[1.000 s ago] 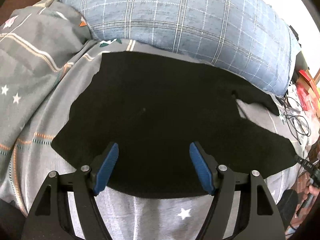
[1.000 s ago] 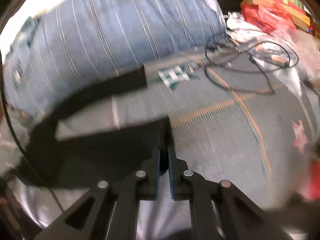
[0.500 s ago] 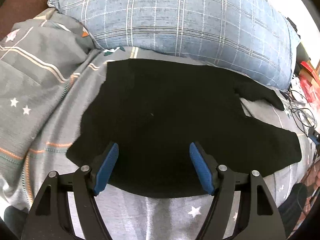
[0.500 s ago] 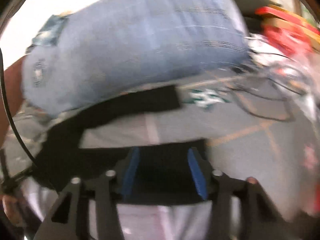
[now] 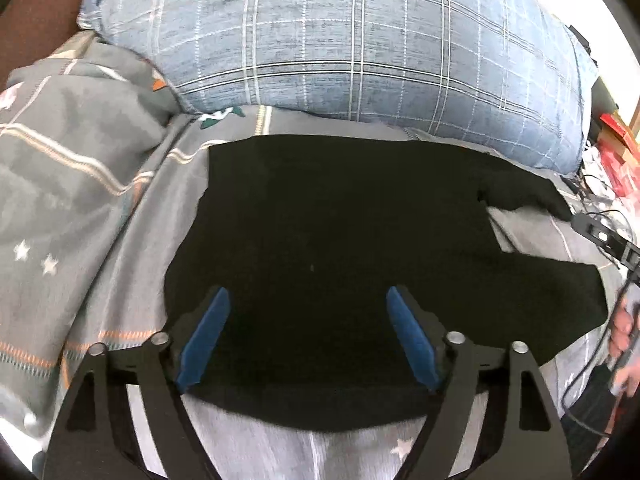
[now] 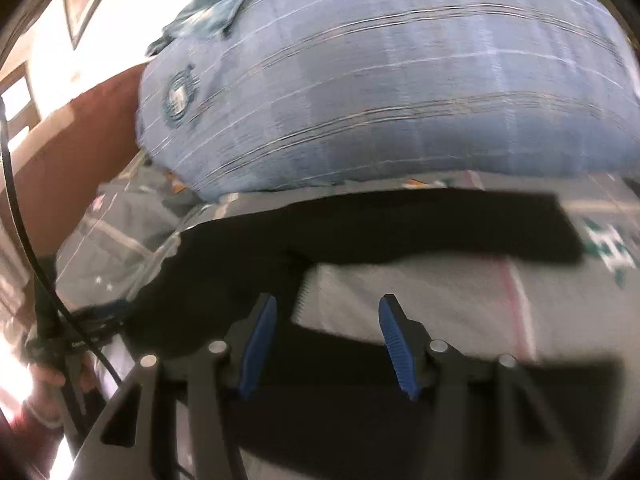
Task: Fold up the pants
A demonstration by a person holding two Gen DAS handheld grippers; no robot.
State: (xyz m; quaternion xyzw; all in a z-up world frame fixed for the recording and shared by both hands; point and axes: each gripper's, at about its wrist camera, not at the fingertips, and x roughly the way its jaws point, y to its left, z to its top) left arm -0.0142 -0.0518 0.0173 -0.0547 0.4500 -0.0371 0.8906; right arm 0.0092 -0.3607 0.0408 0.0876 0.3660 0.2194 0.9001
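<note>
1. Pants (image 5: pixel 340 248): we see the black pants lying flat on the grey star-print bed cover (image 5: pixel 100 248), with the blue plaid pillow (image 5: pixel 360 40) just beyond their far edge at 12 o'clock.

2. In the left wrist view the long axis of the pants runs from 9 o'clock to 3 o'clock. The wide seat and waist part fills the middle, and the two legs split off toward 3 o'clock with a wedge of bed cover between them.

3. Our left gripper (image 5: pixel 308 336) hangs over the near hem of the wide part, jaws spread wide and holding nothing. The cloth lies directly ahead at 12 o'clock and passes under both pads.

4. Our right gripper (image 6: pixel 326 344) is likewise spread wide and empty. In its blurred view the near leg (image 6: pixel 400 400) crosses under its fingers at 6 o'clock, and the far leg (image 6: pixel 440 228) stretches from 10 o'clock to 2 o'clock, close to the pillow.

5. We judge the legs still lie apart, so no fold is made yet. The right gripper is the nearer one to the leg ends, and the left is nearer to the waist part.

6. The coming move, as we judge it, turns on this: the near leg lies at 6 o'clock and its mate at 12 o'clock, so a lengthwise fold would carry the near edge away from us across the bare wedge.
</note>
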